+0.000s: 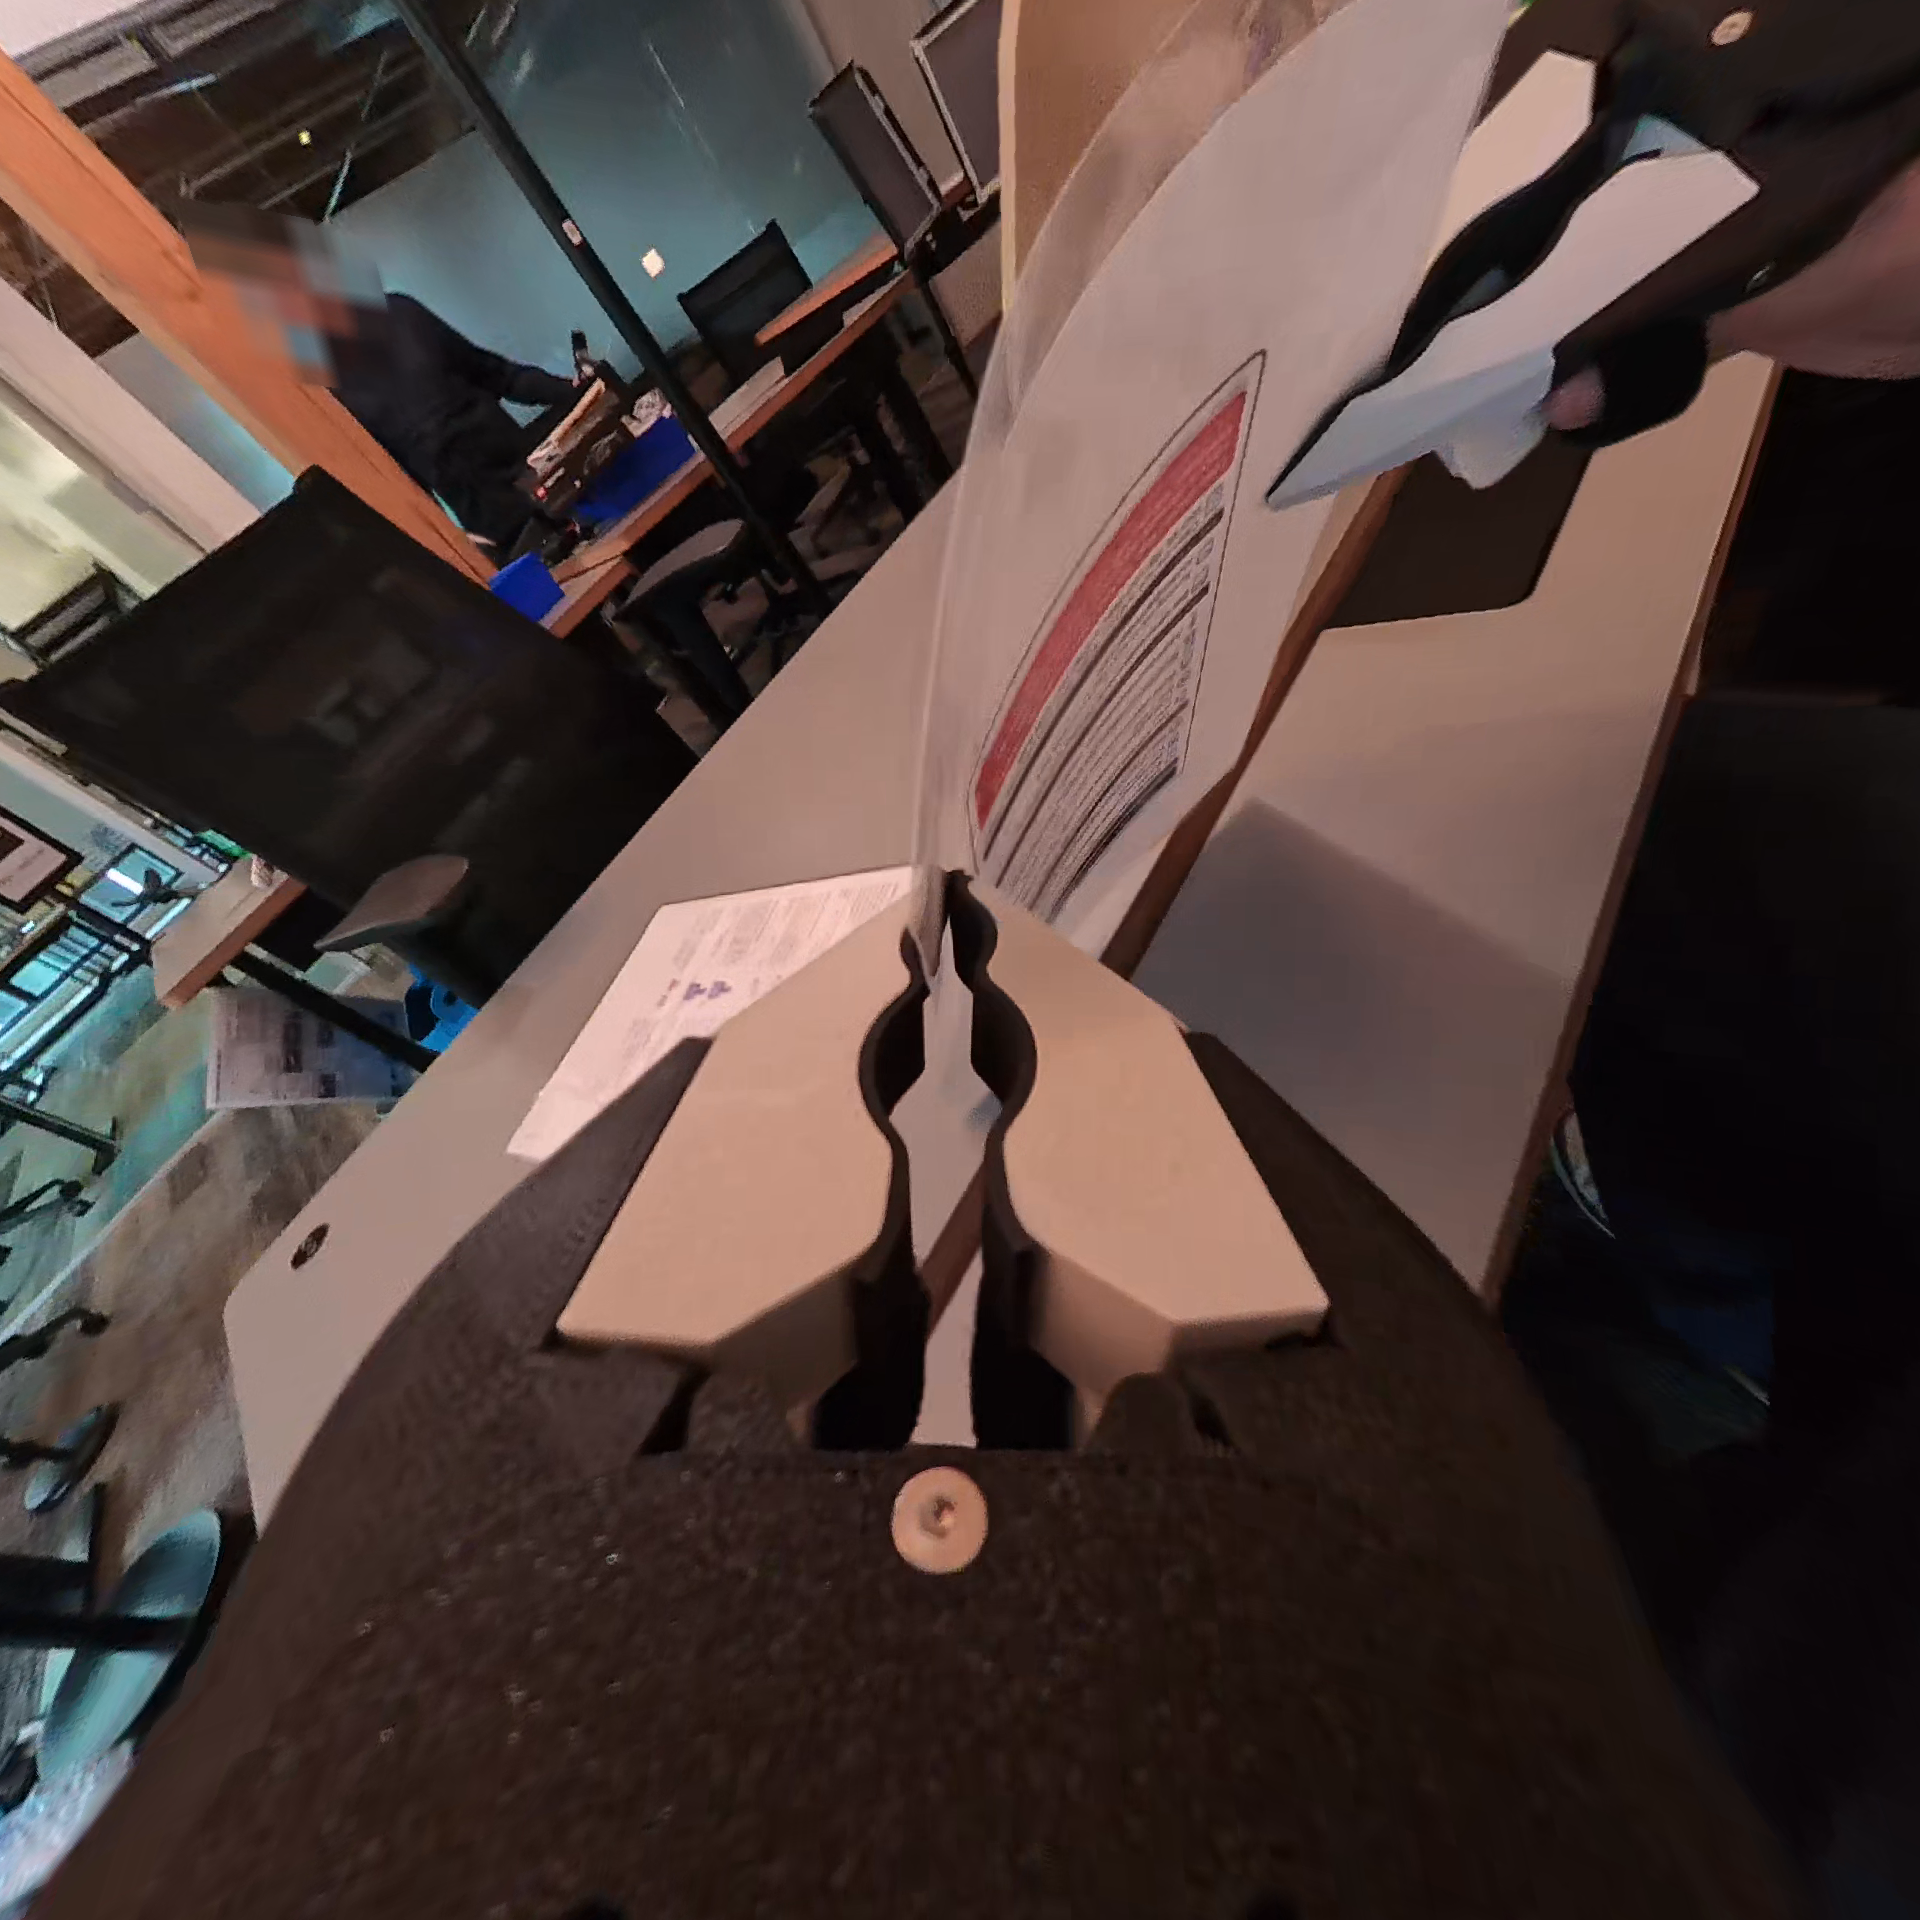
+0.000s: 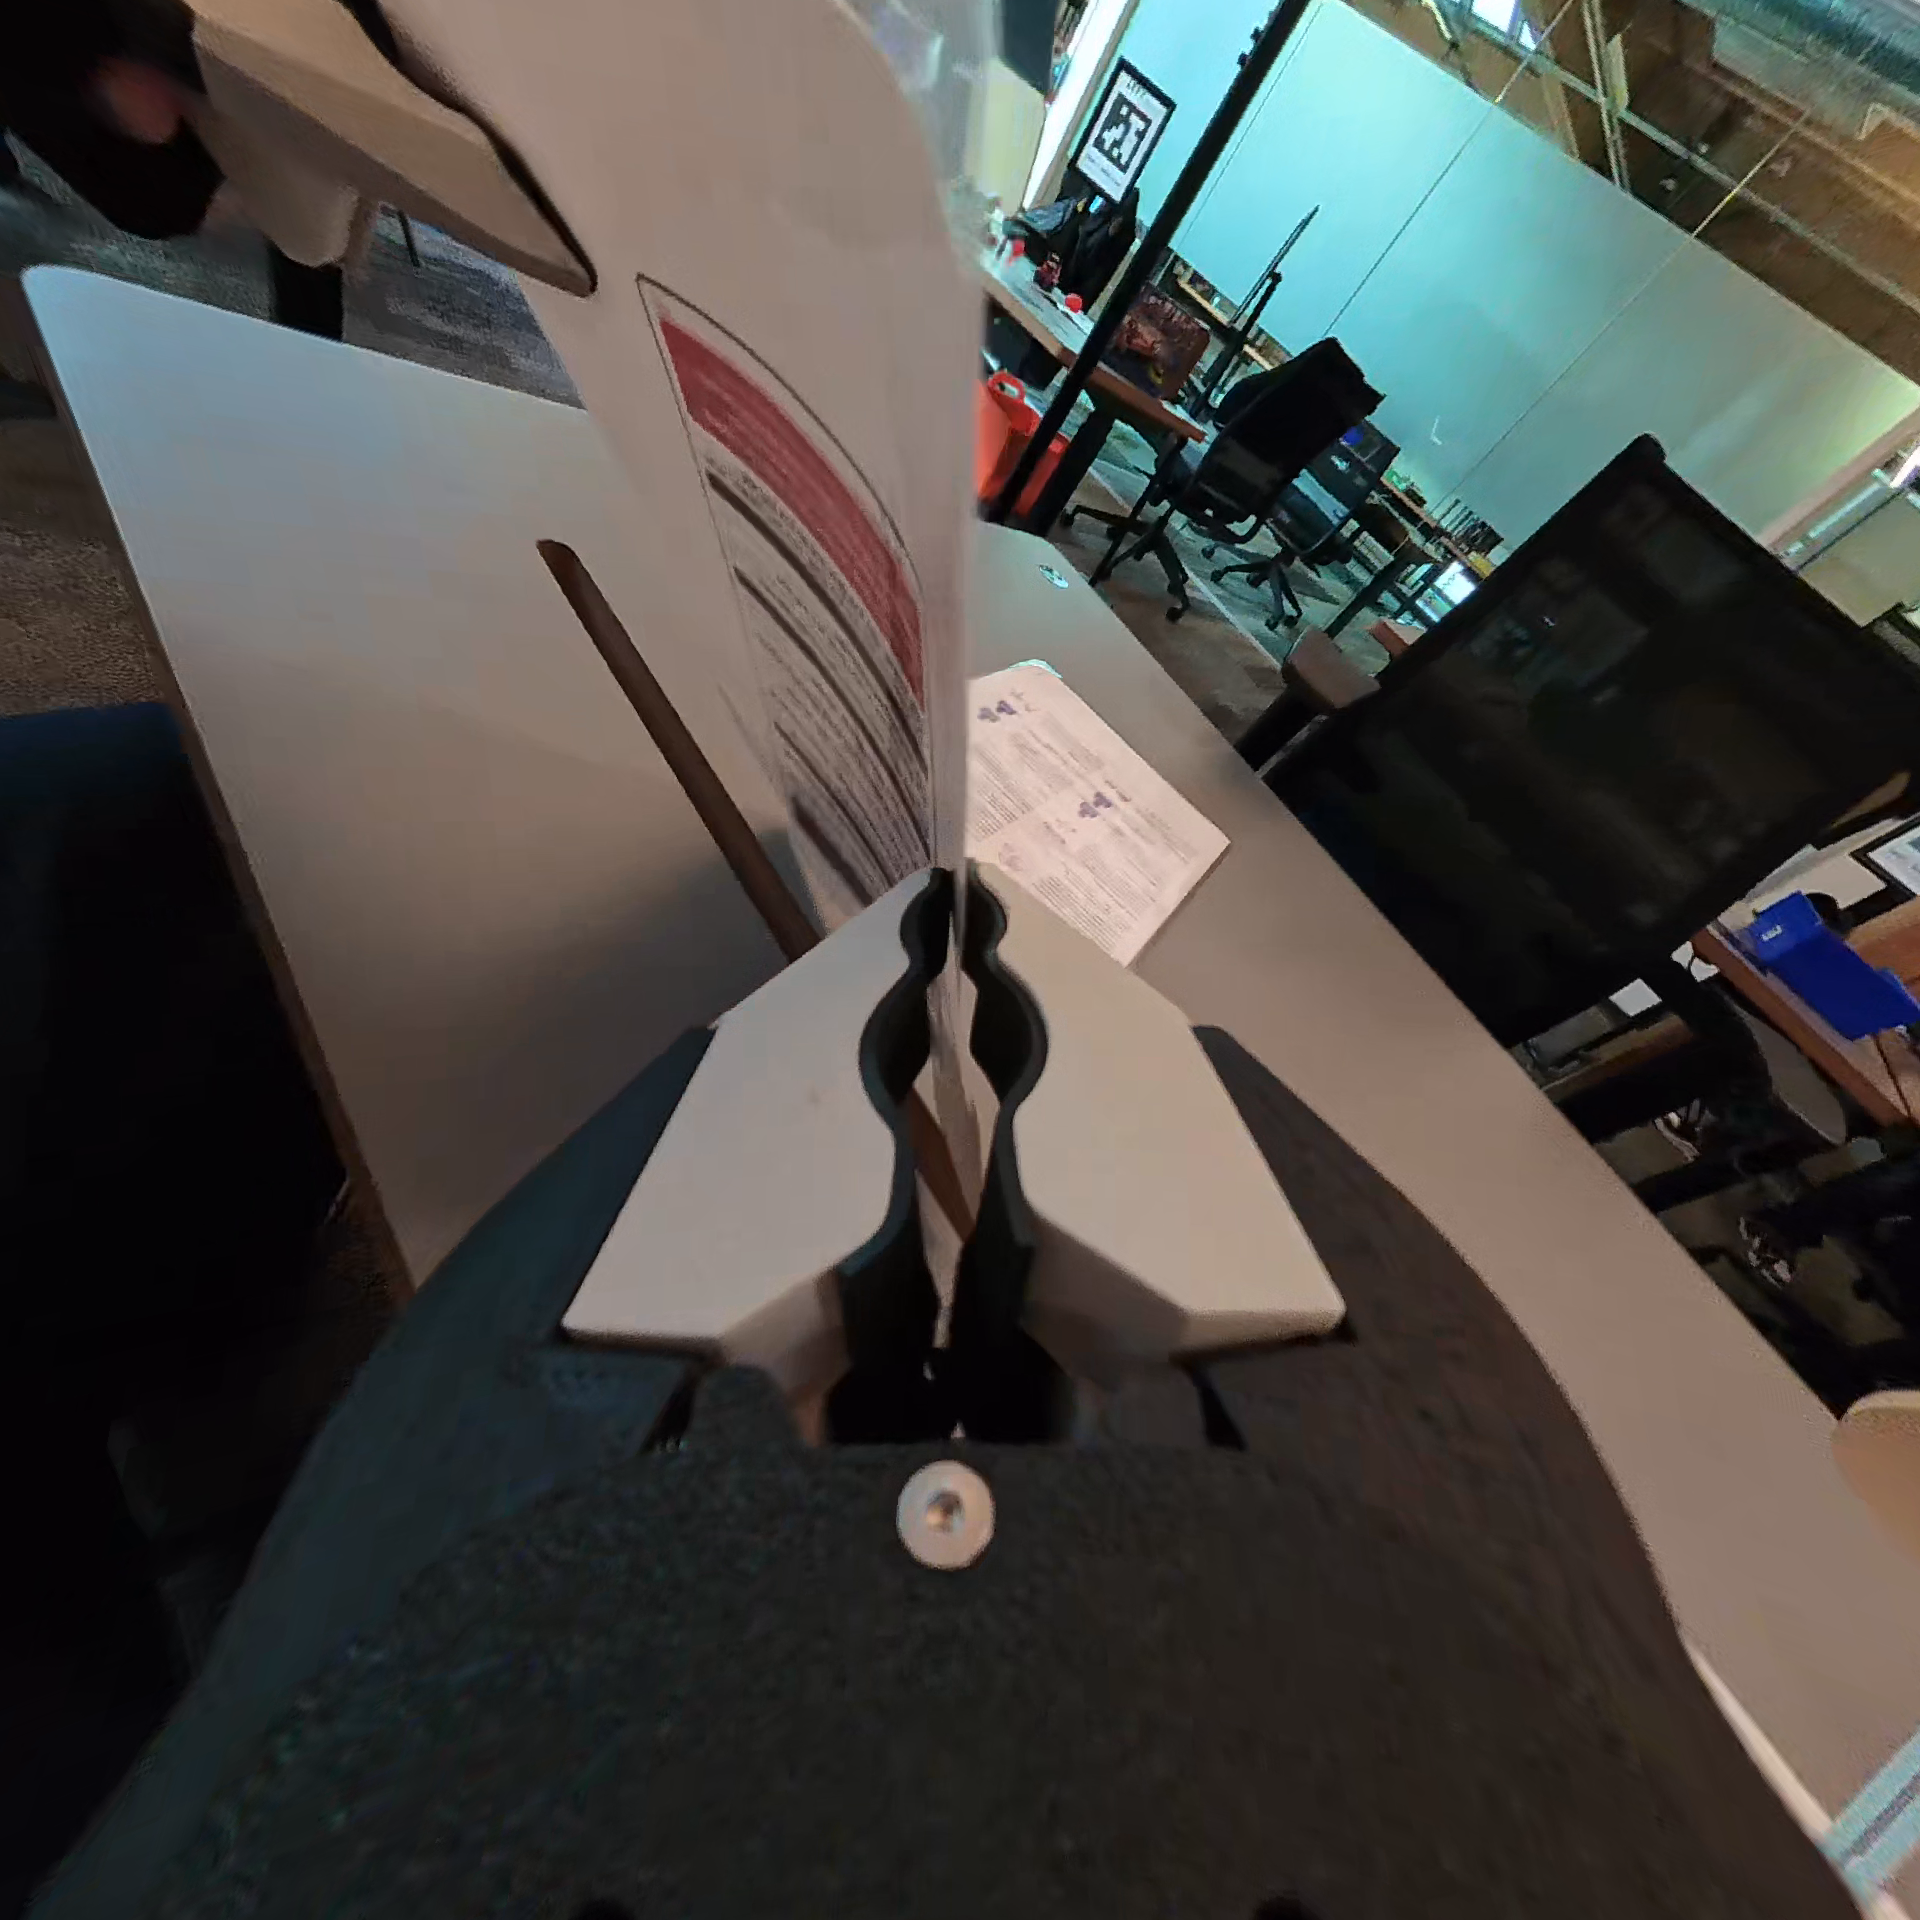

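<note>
Item: thin white plastic sheet with a clear edge and a red-and-black printed label [image 1: 1132,436] [image 2: 748,343], held upright above the desk, edge-on to both cameras, curving between the two grippers.

Left hand-held gripper [image 1: 948,914], white fingers with black wavy pads on a black textured body: pressed together on one end of the sheet, which passes between the fingertips. In the right wrist view the same gripper [image 2: 561,265] appears at 11 o'clock, gripping the far end of the sheet.

Right hand-held gripper [image 2: 954,904], same build: pressed together on the opposite end of the sheet. In the left wrist view it [image 1: 1351,447] sits at 2 o'clock, held by a gloved hand [image 1: 1631,374].

Support: pale grey desk with a wood-coloured edge [image 1: 790,748] [image 2: 343,644], below the sheet. A dark narrow slot [image 2: 665,748] runs through the surface at 10 o'clock of the right fingertips.

On the desk: white printed paper leaflet with small purple marks [image 1: 717,987] [image 2: 1081,810], lying flat, just beside the gripped ends.

Surroundings: black mesh office chair [image 1: 343,717] [image 2: 1621,748] next to the desk; person in dark clothing [image 1: 436,405] at a far desk, 10 o'clock in the left wrist view; blue plastic bin [image 2: 1829,977] at 3 o'clock in the right wrist view.
</note>
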Tool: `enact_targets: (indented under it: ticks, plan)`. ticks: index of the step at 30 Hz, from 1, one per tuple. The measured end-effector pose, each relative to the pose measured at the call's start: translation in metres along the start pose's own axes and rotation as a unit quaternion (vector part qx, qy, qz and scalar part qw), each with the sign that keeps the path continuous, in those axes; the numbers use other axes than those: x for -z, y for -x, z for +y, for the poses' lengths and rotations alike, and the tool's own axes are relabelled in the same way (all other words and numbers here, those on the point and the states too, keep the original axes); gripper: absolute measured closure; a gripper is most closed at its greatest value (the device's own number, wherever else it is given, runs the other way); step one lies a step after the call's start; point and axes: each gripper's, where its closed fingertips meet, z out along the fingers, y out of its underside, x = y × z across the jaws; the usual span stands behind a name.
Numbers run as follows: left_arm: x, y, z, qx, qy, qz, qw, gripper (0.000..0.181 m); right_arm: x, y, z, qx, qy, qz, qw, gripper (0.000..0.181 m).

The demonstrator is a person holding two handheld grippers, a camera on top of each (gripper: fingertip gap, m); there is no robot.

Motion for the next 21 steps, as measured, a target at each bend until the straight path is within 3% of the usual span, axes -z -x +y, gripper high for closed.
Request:
enact_targets:
  ticks: [10, 21]
  plan:
    - [0.016, -0.019, -0.028, 0.022, 0.006, -0.007, 1.0, 0.181, 0.012, 0.002, 0.001, -0.011, -0.005, -0.02, 1.0, 0.181]
    - [-0.005, -0.016, -0.006, 0.037, 0.039, 0.006, 0.999, 0.181, -0.007, -0.003, 0.028, -0.045, 0.005, -0.075, 0.996, 0.181]
